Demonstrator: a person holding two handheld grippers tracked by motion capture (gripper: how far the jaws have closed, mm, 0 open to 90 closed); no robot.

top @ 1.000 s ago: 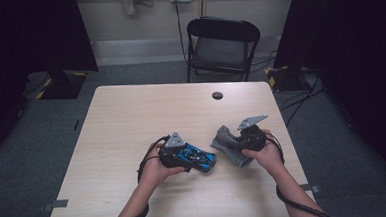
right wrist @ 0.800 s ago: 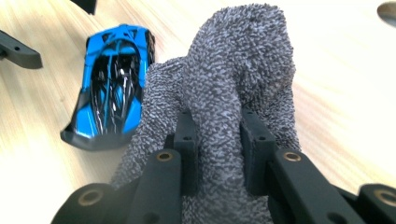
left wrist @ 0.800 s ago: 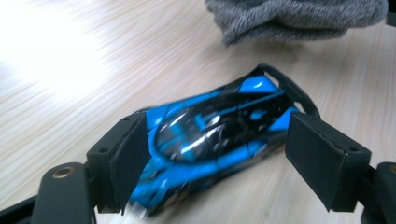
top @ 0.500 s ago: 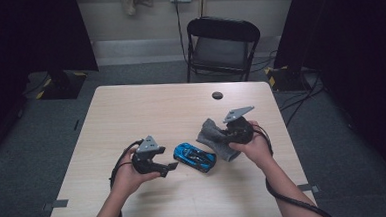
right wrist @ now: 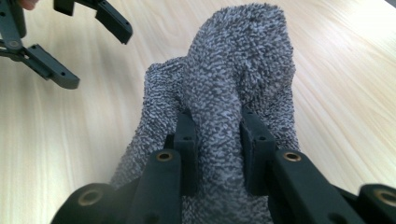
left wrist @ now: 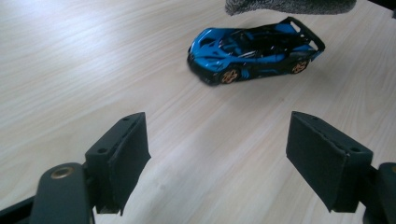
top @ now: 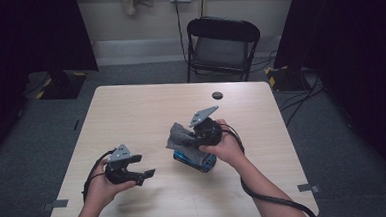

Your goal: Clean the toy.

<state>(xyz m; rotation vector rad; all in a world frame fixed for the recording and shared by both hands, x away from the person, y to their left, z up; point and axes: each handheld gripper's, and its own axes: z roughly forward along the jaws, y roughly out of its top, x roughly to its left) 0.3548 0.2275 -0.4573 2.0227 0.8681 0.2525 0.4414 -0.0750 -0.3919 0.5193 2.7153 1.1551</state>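
grey cloth (right wrist: 238, 93) in right tool (right wrist: 215, 135), table (top: 146, 106) wide

From above, the grey cloth (top: 182, 137) covers most of the blue toy car (top: 196, 162) — the cloth's far end is cut off in the left gripper view

Black hand-held gripper (top: 143, 174), grey three-cornered plate, black cable
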